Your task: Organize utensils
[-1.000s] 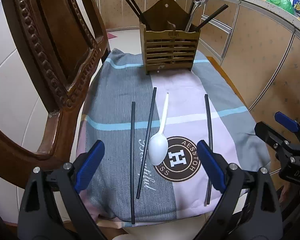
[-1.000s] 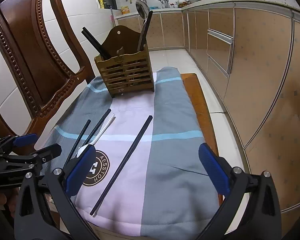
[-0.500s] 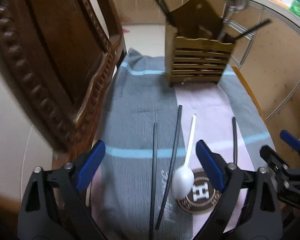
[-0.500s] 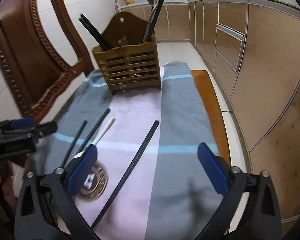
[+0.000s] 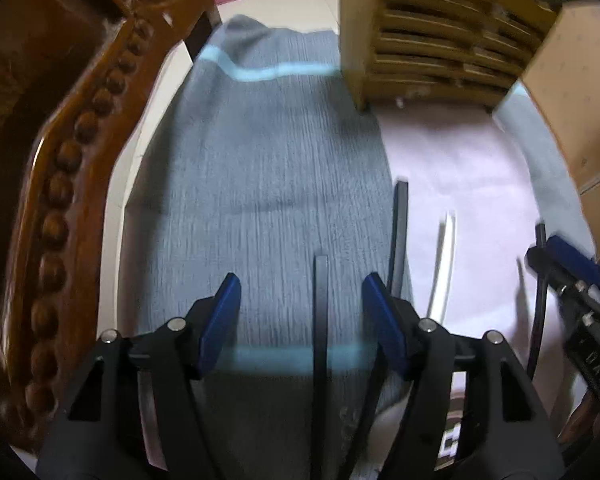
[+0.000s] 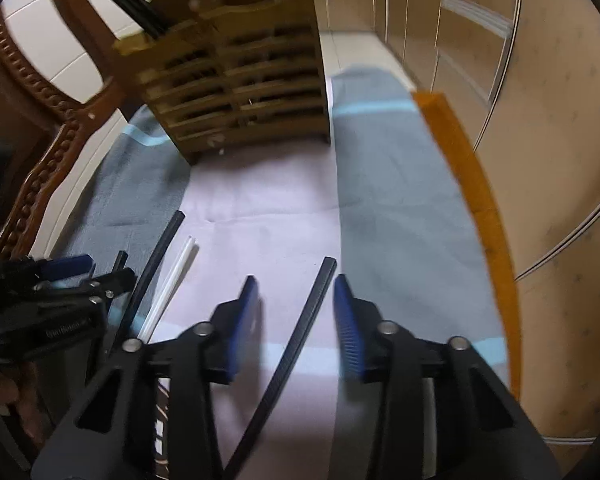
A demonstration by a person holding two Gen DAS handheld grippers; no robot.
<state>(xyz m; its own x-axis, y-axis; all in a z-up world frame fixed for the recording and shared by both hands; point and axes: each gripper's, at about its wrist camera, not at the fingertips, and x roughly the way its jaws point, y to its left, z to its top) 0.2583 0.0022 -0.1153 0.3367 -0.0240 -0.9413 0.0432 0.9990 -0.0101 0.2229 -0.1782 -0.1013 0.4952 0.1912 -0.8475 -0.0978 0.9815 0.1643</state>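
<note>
Claws [image 5: 300, 300] [image 6: 296, 304] closing around chopsticks [image 5: 320, 320] [image 6: 300, 340]

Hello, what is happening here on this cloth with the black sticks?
A person is tidying utensils with two handheld tools. The left tool straddles one black chopstick on the grey cloth, jaws closing, not yet touching. The right tool is closing around another chopstick. A white plastic spoon and a third chopstick lie between. The wooden holder stands behind.
</note>
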